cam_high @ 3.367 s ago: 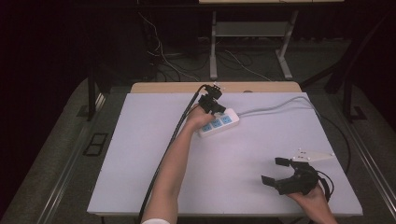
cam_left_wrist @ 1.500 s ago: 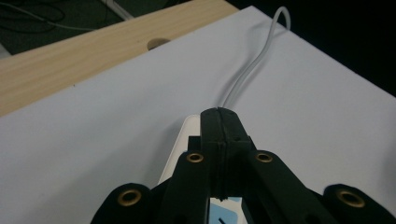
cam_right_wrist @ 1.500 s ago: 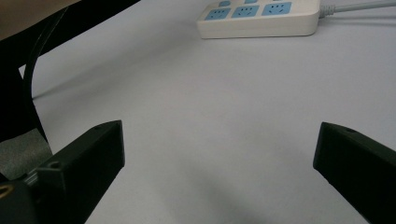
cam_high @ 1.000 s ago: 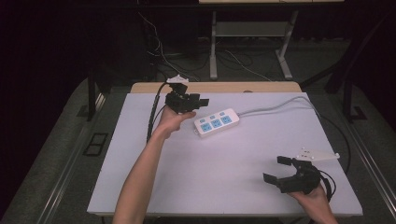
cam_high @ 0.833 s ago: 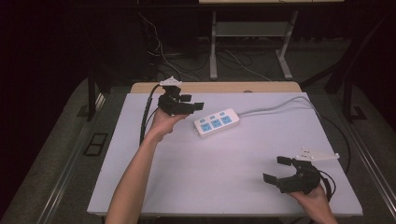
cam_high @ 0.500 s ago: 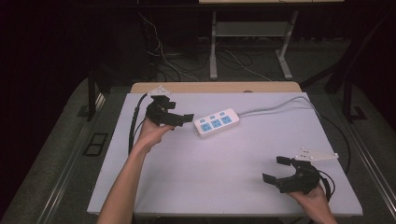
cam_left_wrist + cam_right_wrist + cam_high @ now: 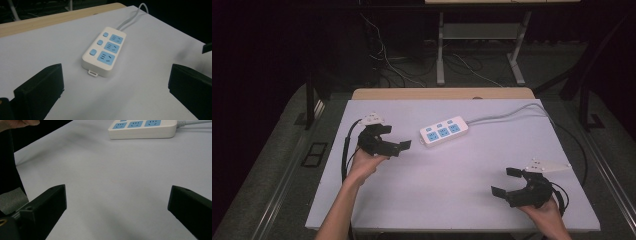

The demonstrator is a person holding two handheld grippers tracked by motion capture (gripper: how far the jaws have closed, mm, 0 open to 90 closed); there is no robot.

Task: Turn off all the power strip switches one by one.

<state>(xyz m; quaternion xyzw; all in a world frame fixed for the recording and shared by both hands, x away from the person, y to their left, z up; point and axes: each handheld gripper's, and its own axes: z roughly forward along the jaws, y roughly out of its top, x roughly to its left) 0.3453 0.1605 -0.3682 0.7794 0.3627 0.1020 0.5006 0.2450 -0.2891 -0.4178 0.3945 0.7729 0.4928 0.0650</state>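
Two grippers stand wide open and empty — the left gripper (image 7: 393, 139) with the power strip (image 7: 444, 131) lying flat just ahead of its jaws, the right gripper (image 7: 506, 182) well away. A skewed approach could nudge the strip aside — its cord (image 7: 507, 116) may drag.

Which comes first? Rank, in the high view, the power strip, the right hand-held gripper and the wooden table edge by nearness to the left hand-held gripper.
1. Power strip, just right of the left hand-held gripper.
2. Wooden table edge, far side.
3. Right hand-held gripper, near right corner.
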